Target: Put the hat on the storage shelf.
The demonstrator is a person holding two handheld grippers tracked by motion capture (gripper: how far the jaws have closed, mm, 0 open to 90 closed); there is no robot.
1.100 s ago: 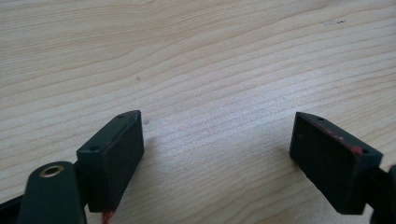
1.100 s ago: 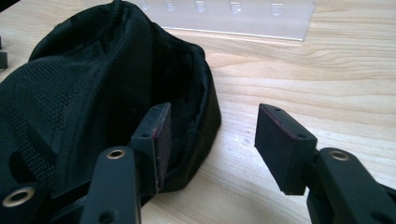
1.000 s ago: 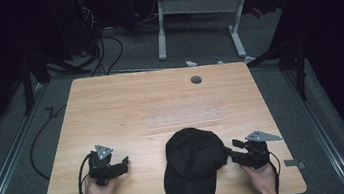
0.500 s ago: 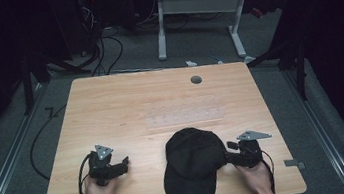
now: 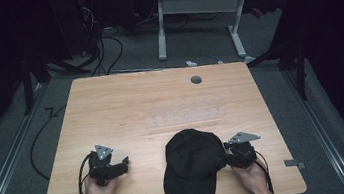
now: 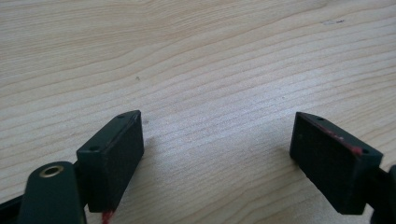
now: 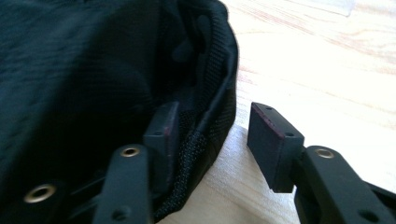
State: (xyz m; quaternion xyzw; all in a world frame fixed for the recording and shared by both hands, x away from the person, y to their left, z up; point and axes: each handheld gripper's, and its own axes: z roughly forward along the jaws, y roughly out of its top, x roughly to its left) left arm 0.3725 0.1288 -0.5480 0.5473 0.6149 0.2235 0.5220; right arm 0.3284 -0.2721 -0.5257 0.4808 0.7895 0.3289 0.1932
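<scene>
Black cap lies low centre of frame on the tabletop. We note right tongs apart, straddling its rim, one jaw inside. Left tongs apart over bare wood, lower left, well apart from the cap.

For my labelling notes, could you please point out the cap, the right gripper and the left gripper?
cap (image 5: pixel 192 162): high view, on the top of its crown.
right gripper (image 7: pixel 212 128): right gripper view, midway between its fingertips.
left gripper (image 6: pixel 217 149): left gripper view, midway between its fingertips.
</scene>
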